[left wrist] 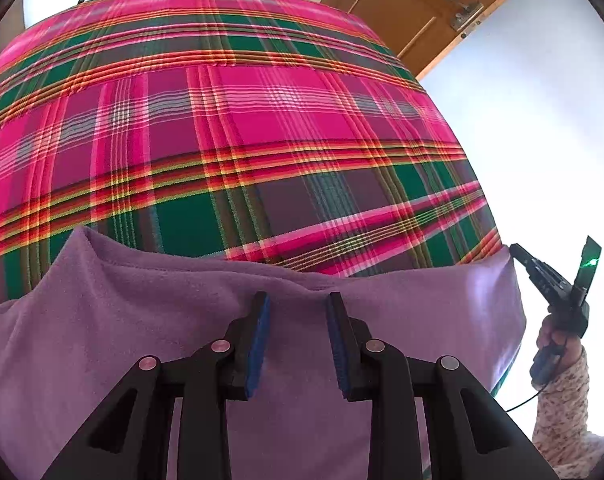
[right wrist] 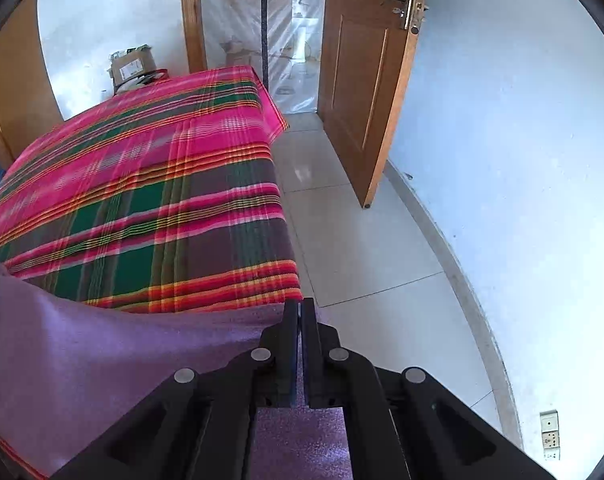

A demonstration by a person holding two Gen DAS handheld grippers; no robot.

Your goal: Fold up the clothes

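A purple fleece garment [left wrist: 142, 328] lies over the near edge of a bed covered by a pink and green plaid sheet [left wrist: 242, 128]. My left gripper [left wrist: 298, 304] is open, its blue pads [left wrist: 260, 332] spread apart just above the garment's upper edge. At the far right, my right gripper [left wrist: 516, 250] pinches the garment's right corner. In the right wrist view that gripper [right wrist: 301, 308] is shut on the purple garment [right wrist: 102, 352], which stretches left from its jaws across the plaid sheet [right wrist: 142, 200].
A hand in a floral sleeve [left wrist: 562, 384] holds the right gripper. Pale tiled floor [right wrist: 362, 264] runs beside the bed to an open wooden door [right wrist: 366, 80]. Boxes [right wrist: 132, 66] stand beyond the bed's far end. White walls close in the right side.
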